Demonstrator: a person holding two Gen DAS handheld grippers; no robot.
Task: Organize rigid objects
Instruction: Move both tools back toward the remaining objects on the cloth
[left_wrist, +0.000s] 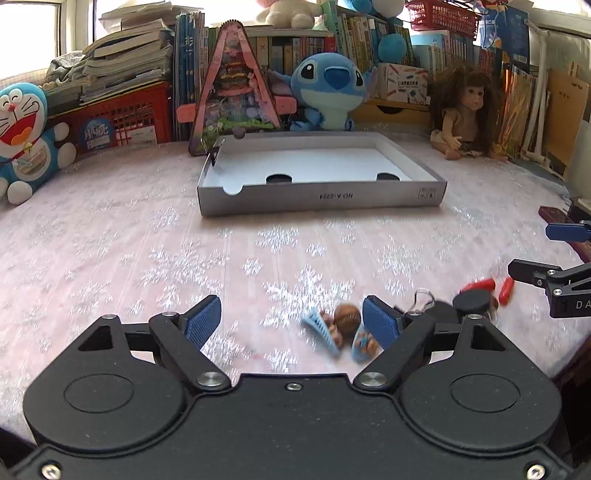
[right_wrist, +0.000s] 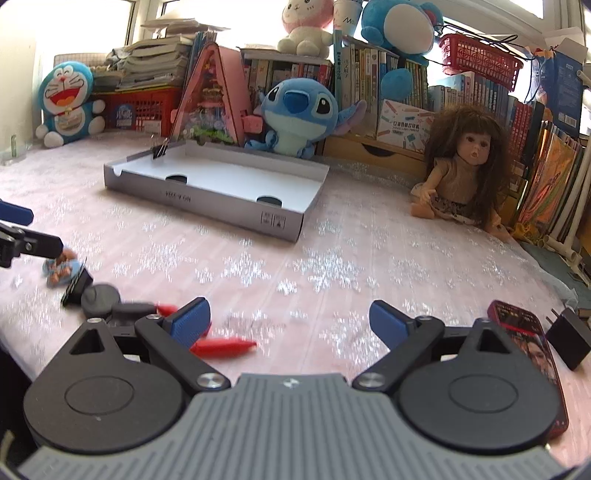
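A shallow grey box lid (left_wrist: 321, 197) lies on the pink snowflake cloth, with a black binder clip (left_wrist: 214, 157) on its far left corner; it also shows in the right wrist view (right_wrist: 207, 201). My left gripper (left_wrist: 291, 325) is open, low over the cloth, with a blue hair clip with brown bears (left_wrist: 340, 330) just inside its right finger. A black round piece (left_wrist: 474, 301), a black binder clip (right_wrist: 75, 286) and red plastic pieces (right_wrist: 221, 347) lie nearby. My right gripper (right_wrist: 290, 319) is open and empty, the red pieces by its left finger.
Plush toys (left_wrist: 328, 92), a doll (right_wrist: 461, 173), a pink triangular case (left_wrist: 232, 88), books and red baskets line the back. A red phone (right_wrist: 524, 347) and a black plug (right_wrist: 569, 336) lie at the right of the right gripper.
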